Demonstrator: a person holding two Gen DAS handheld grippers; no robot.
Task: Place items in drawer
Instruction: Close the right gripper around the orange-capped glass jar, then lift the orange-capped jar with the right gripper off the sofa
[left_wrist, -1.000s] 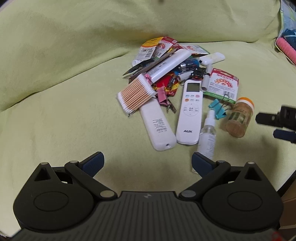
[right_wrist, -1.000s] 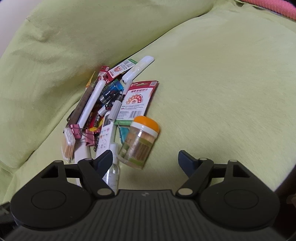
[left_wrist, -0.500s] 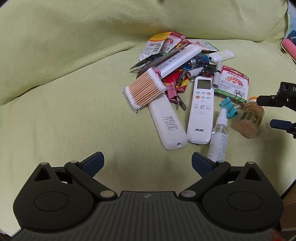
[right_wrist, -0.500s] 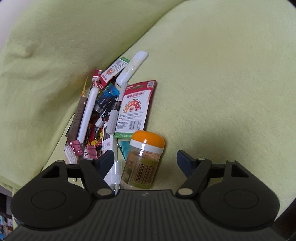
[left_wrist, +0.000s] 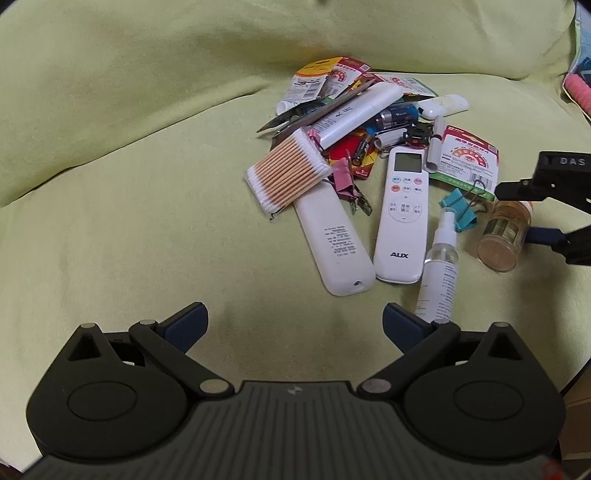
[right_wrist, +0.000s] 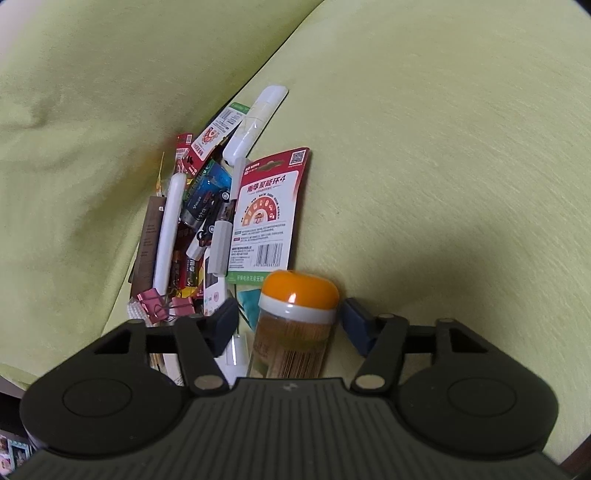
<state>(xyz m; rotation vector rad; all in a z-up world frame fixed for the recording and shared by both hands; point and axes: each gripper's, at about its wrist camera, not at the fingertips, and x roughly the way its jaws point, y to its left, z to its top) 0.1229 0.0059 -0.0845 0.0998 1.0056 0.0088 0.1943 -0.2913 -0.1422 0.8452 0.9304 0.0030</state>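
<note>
A clear toothpick jar (right_wrist: 295, 325) with an orange lid lies on the yellow-green blanket, at the right edge of a pile of small items. My right gripper (right_wrist: 290, 319) is open, one finger on each side of the jar; a gap shows on the left side. In the left wrist view the jar (left_wrist: 502, 236) sits between the right gripper's fingers (left_wrist: 517, 188). My left gripper (left_wrist: 293, 323) is open and empty, short of the pile. Nearest it lie a white remote (left_wrist: 332, 240), an AUX remote (left_wrist: 402, 218) and a spray bottle (left_wrist: 439, 266).
The pile also holds a cotton swab pack (left_wrist: 288, 173), pink and teal binder clips (left_wrist: 458, 210), batteries, a white tube (left_wrist: 354, 114) and red card packs (right_wrist: 266, 218). The blanket (left_wrist: 129, 221) rises into a cushion behind. A pink object (left_wrist: 580, 92) lies far right.
My right gripper has moved forward until the jar lies between its fingers, and the fingers have narrowed a little. The left gripper's view has shifted slightly, the pile sliding to the right.
</note>
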